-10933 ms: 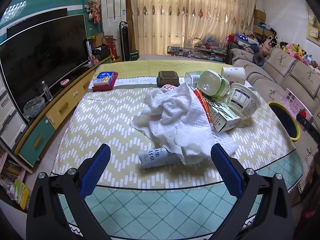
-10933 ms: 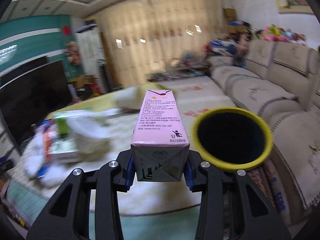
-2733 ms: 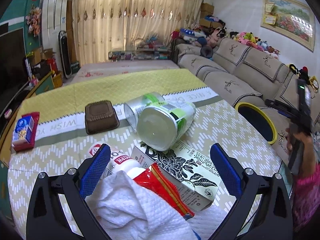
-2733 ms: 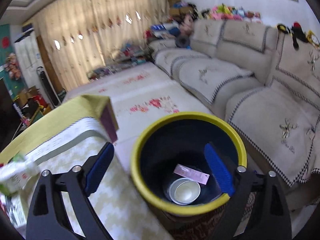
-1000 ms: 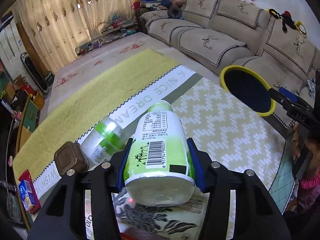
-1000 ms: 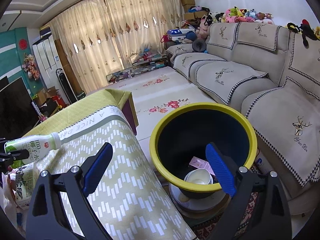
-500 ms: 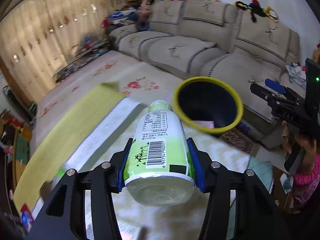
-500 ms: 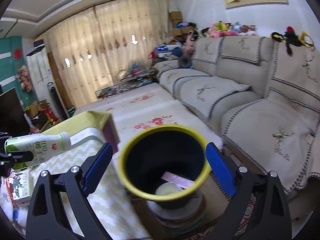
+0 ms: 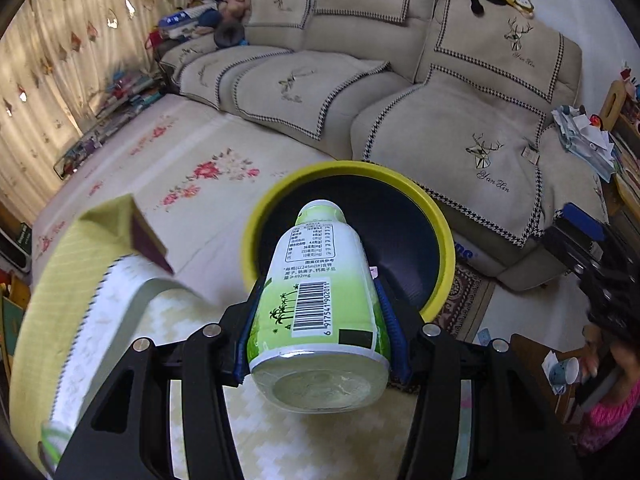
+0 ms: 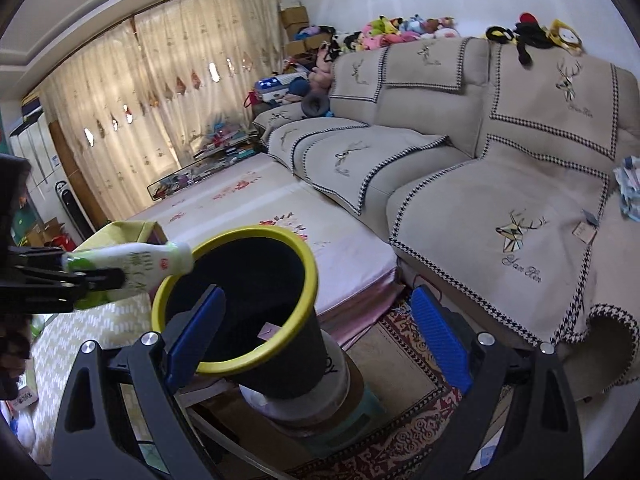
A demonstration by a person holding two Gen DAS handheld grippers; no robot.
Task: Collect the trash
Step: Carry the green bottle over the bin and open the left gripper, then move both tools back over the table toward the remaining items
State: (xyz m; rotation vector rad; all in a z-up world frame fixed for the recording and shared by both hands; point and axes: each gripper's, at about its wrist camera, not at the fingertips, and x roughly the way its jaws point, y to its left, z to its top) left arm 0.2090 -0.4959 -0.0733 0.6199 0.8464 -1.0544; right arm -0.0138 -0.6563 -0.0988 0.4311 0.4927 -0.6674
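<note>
My left gripper (image 9: 320, 312) is shut on a green and white drink bottle (image 9: 318, 300), held with its cap pointing over the near rim of the black trash bin with a yellow rim (image 9: 436, 224). In the right wrist view the bottle (image 10: 136, 266) sits at the bin's left rim (image 10: 240, 366). A pink carton (image 10: 267, 331) lies inside the bin. My right gripper (image 10: 316, 340) is open and empty, just in front of the bin.
The table with a chevron-patterned cloth (image 9: 280, 440) lies under my left gripper. A beige sofa (image 9: 460, 128) stands behind the bin, which sits on a stool over a patterned rug (image 10: 404, 420). The right gripper and hand show at the right edge (image 9: 600, 264).
My left gripper has carried the bottle from the table toward the bin, now over its near rim. The right gripper has backed off and swung a little right of the bin.
</note>
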